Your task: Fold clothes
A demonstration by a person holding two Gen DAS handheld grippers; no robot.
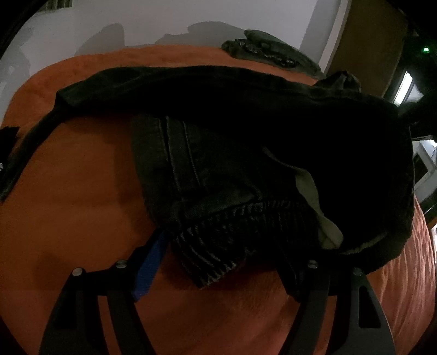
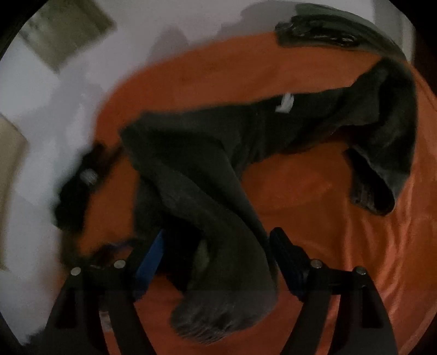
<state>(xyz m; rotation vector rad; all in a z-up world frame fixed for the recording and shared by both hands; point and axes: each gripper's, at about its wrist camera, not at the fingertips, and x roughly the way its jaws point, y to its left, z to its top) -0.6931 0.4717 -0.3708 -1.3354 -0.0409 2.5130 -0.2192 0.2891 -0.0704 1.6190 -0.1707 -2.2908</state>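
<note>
Left gripper (image 1: 218,245): jaws stand wide apart, with the ribbed cuff (image 1: 215,245) of a dark jacket (image 1: 245,109) lying between them. The blue-padded left finger (image 1: 150,267) touches the cuff's edge; the right finger is largely hidden under the cloth, so whether the cuff is pinched cannot be determined. Beyond the cuff, a seamed denim-like panel (image 1: 174,158) and a pale lining (image 1: 308,188) show. The jacket spreads across an orange bedcover (image 1: 68,177). At the far edge of the bedcover lies a second folded dark green garment (image 1: 267,52), against a white wall (image 1: 136,21).

Right gripper (image 2: 218,256): fingers set apart, straddling a dark sleeve whose ribbed end (image 2: 218,319) hangs toward the camera. No clamping is visible; the view is blurred. The sleeve runs back into the jacket body, which carries a white label (image 2: 285,103). The other gripper appears as a dark blur at the left.
</note>
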